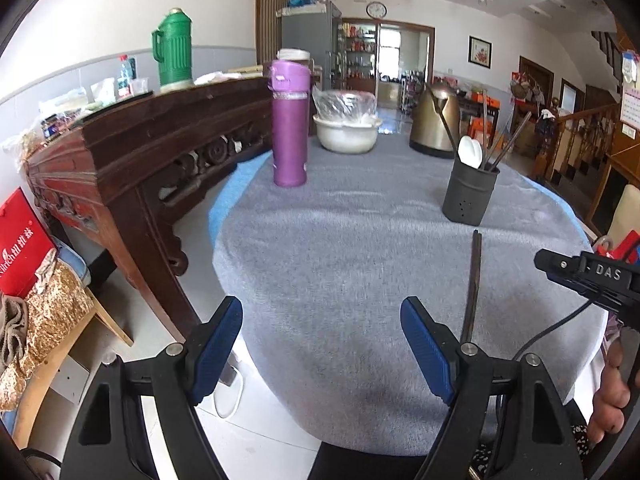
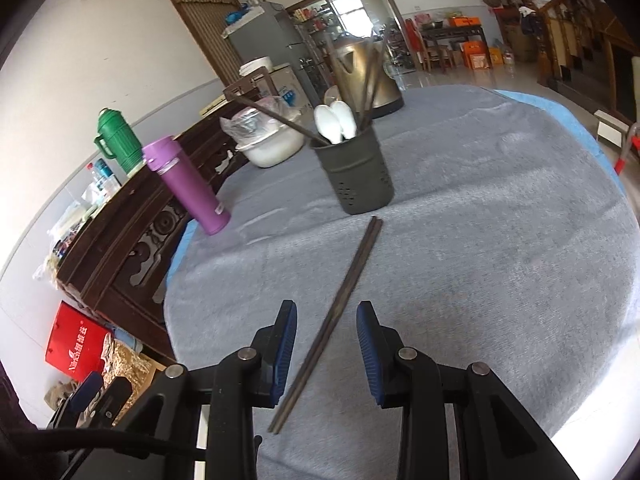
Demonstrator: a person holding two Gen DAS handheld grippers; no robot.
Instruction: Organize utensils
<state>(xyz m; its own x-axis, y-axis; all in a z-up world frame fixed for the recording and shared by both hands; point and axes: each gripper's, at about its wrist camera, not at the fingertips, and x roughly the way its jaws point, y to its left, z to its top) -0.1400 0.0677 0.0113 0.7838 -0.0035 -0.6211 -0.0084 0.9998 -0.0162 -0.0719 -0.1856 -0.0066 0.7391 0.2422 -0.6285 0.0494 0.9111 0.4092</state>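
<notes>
Right gripper (image 2: pixel 326 350) is spread around the chopsticks (image 2: pixel 340 300), not pinching them. Left gripper (image 1: pixel 322 354) is spread wide, holding nothing. A crooked pinch could split the pair and roll one off the tabletop (image 2: pixel 500 240).

A lived-in home is shown, in its large dining and living room. Ahead of the jaws a round table (image 1: pixel 360 248) covered with a grey cloth is seen, and on it a purple flask (image 1: pixel 290 124), a covered white bowl (image 1: pixel 346 132), a brass-coloured kettle (image 1: pixel 436 120) and a dark utensil holder (image 2: pixel 354 172). To the left of the jaws a carved dark wooden sideboard (image 1: pixel 152 140) is set against the wall, with a green thermos jug (image 1: pixel 174 50) on top. Far beyond the jaws a wall clock (image 1: pixel 376 10), a framed picture (image 1: pixel 480 52), a grey fridge (image 1: pixel 308 40) and stocked shelves are visible; a wooden staircase (image 1: pixel 580 128) is seen to the right.
</notes>
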